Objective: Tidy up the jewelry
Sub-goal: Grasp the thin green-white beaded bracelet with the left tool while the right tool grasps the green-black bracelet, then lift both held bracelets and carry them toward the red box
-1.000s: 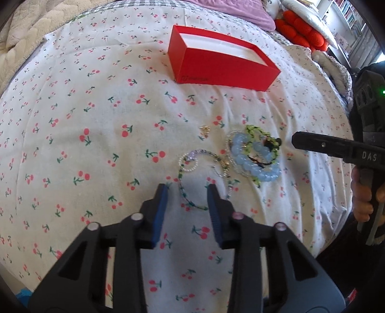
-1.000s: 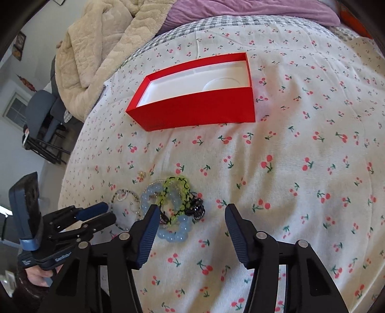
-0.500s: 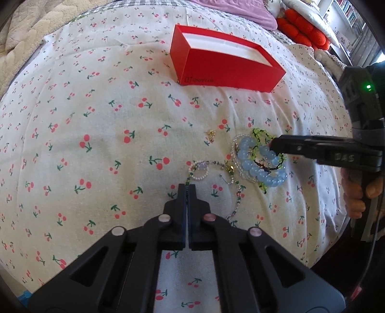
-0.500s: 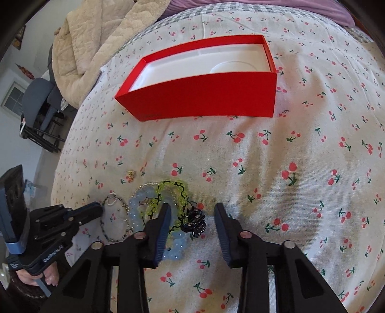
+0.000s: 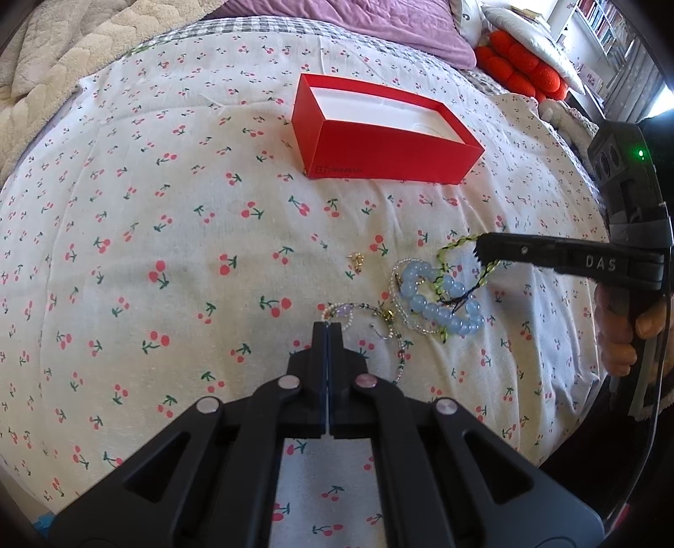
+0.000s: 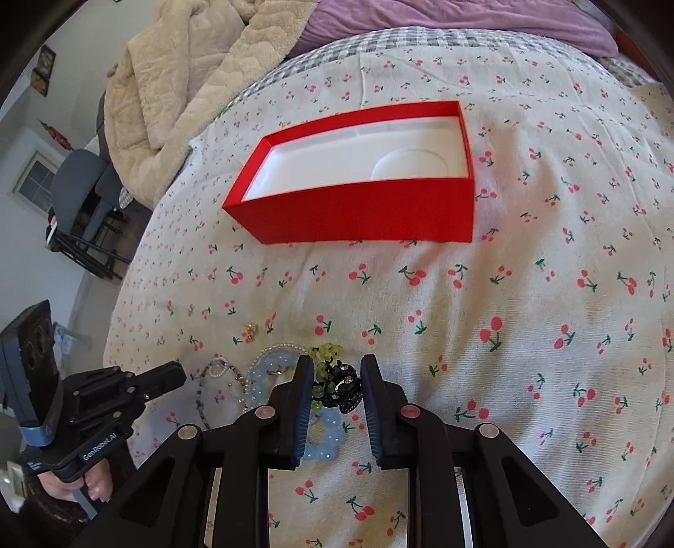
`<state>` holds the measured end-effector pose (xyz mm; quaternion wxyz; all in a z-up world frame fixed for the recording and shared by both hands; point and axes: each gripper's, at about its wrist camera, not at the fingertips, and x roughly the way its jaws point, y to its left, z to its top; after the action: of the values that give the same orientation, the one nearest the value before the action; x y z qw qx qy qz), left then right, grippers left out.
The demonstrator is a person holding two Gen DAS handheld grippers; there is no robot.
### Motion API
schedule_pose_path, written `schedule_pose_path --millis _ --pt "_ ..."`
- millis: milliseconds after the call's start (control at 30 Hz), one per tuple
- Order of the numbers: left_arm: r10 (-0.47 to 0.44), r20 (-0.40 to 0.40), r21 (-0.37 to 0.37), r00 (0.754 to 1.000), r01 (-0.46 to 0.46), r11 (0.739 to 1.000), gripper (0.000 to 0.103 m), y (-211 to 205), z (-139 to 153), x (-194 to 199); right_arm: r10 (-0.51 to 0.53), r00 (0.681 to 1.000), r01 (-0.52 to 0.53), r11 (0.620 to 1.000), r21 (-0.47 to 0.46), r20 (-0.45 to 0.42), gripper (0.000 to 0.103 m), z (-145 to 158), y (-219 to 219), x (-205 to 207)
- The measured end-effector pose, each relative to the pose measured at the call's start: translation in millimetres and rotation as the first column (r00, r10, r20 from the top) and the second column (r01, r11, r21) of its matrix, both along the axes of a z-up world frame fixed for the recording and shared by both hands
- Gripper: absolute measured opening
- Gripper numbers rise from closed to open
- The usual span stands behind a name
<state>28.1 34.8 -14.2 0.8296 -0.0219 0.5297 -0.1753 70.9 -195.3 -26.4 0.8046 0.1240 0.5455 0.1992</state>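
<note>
A pile of jewelry lies on the cherry-print bedsheet: a pale blue bead bracelet (image 5: 438, 310), a yellow-green braided bracelet (image 5: 453, 248), a thin pearl and green bead necklace (image 5: 366, 314) and a small gold earring (image 5: 358, 260). My left gripper (image 5: 327, 326) is shut, its tips at the pearl end of the necklace; whether it pinches the strand is hidden. My right gripper (image 6: 335, 381) is open, its jaws straddling a black beaded piece (image 6: 343, 388) and the green bracelet (image 6: 324, 354). An open red box (image 6: 358, 210) with a white lining stands beyond the pile.
A beige blanket (image 6: 189, 84) and a purple pillow (image 6: 442, 17) lie at the head of the bed. Orange cushions (image 5: 522, 69) sit at the far right. The bed edge drops off close behind the jewelry; a dark chair (image 6: 80, 189) stands beside the bed.
My left gripper closed from open and moved forward to the necklace's pearl end. My right gripper moved down over the pile and its jaws narrowed around the black and green pieces.
</note>
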Motion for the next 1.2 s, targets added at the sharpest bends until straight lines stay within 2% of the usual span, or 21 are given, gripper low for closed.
schedule_pose_path --millis 100,167,200,233,267,333,433,567,633,767,867,967,1067,1200 --pt "-0.002 -0.021 0.006 1.000 0.002 1.000 0.001 0 -6 1 -0.037 0.999 0.037 0.998 -0.055 -0.007 0.023 1 -7 3" --pt "-0.006 -0.045 0.020 0.999 0.007 1.000 0.008 -1 -12 1 -0.082 0.996 0.080 0.991 -0.111 -0.017 0.026 -1 -18 6" --pt "-0.011 -0.056 0.024 0.998 0.012 1.000 0.017 -3 -16 1 -0.105 0.994 0.101 0.987 -0.126 -0.021 0.028 -2 -26 7" --pt "-0.015 -0.062 0.027 0.998 0.017 0.999 0.025 -4 -17 0 -0.115 0.993 0.110 0.986 -0.123 -0.029 0.038 -3 -31 8" --pt "-0.016 -0.062 0.027 0.998 0.018 0.999 0.026 -5 -18 -1 -0.121 0.992 0.116 0.987 -0.110 -0.037 0.055 -3 -35 8" --pt "-0.023 -0.065 0.037 0.998 0.026 0.999 0.028 -8 -19 0 -0.128 0.991 0.125 0.989 -0.080 -0.030 0.071 2 -39 6" --pt "-0.026 -0.070 0.050 0.997 0.030 0.998 0.029 -12 -21 2 -0.097 0.995 0.097 0.992 -0.083 0.005 0.071 11 -35 3" --pt "-0.025 -0.072 0.078 0.997 0.030 0.996 0.029 -14 -27 4 -0.067 0.998 0.067 0.995 -0.080 0.006 0.071 11 -27 5" --pt "-0.025 -0.066 0.088 0.998 0.031 0.996 0.029 -16 -26 4 -0.034 0.999 0.033 0.997 -0.075 -0.010 0.069 11 -20 1" --pt "-0.020 -0.068 0.087 0.998 0.026 0.996 0.029 -13 -25 3 0.018 0.995 -0.019 1.000 -0.012 -0.097 0.057 -1 -7 -8" --pt "-0.015 -0.071 0.070 0.997 0.020 0.997 0.029 -9 -23 3 0.011 0.988 -0.020 0.998 -0.055 -0.154 0.052 -17 -2 -11" --pt "-0.016 -0.075 0.065 0.997 0.021 0.998 0.029 -3 -23 3 -0.021 0.985 0.007 0.997 -0.080 -0.173 0.045 -27 -2 -8" --pt "-0.019 -0.075 0.084 0.997 0.026 0.996 0.029 -6 -26 4 -0.054 0.988 0.039 0.994 -0.104 -0.146 0.036 -28 -2 -3" --pt "-0.042 -0.057 0.130 0.997 0.049 0.990 0.029 -13 -31 3 -0.056 0.995 0.041 0.982 -0.184 -0.079 0.033 -33 14 -1"
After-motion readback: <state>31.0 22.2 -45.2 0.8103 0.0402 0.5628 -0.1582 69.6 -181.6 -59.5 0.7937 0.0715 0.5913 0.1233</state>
